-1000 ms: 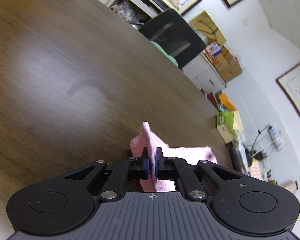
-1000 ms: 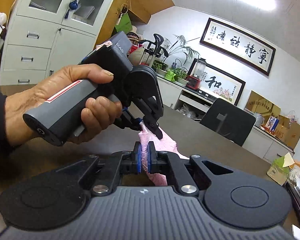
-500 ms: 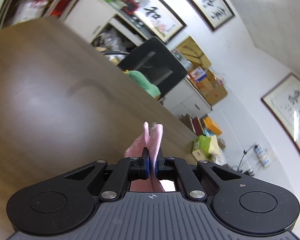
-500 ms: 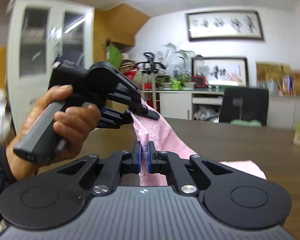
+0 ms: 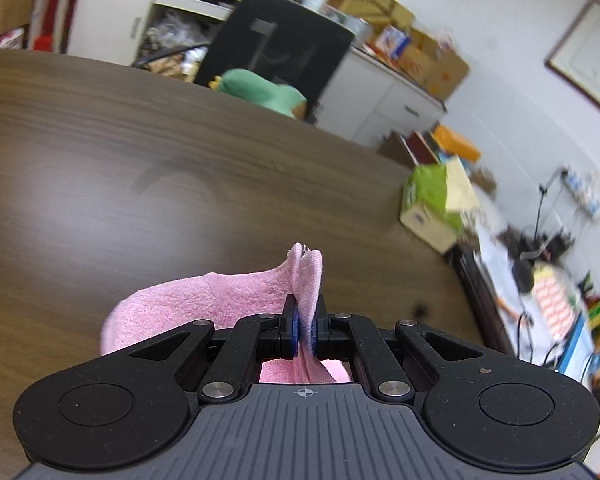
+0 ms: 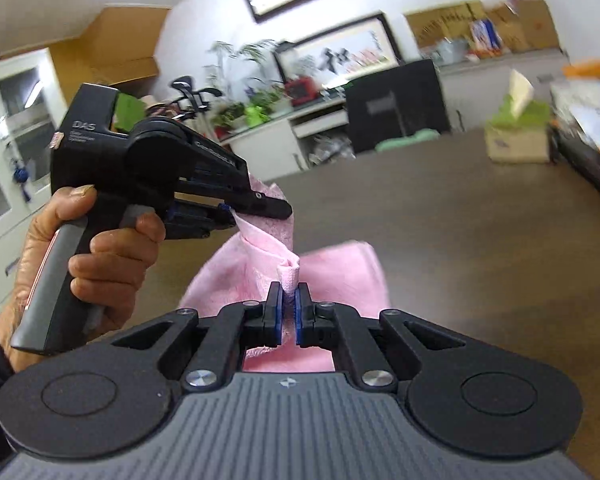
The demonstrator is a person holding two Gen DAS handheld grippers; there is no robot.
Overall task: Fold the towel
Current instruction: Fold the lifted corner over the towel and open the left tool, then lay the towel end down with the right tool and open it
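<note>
Both grippers pinch the pink towel [image 6: 340, 276] above the brown table [image 6: 480, 232]. The right gripper [image 6: 287, 314] has its fingers pressed onto a bunched corner; the left gripper [image 5: 305, 330], gripped by a hand [image 6: 88, 252], clamps another corner beside it. The cloth hangs between them, its lower part lying on the wood. Near the table's far edge a tissue box [image 6: 518, 136] has a sheet poking from its top, and cardboard boxes [image 5: 432, 60] crowd the cabinet top

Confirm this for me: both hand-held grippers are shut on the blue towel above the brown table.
Wrong colour only. The towel is pink, as the right wrist view shows. Both the left hand-held gripper and the right hand-held gripper are shut on it above the brown table.
</note>
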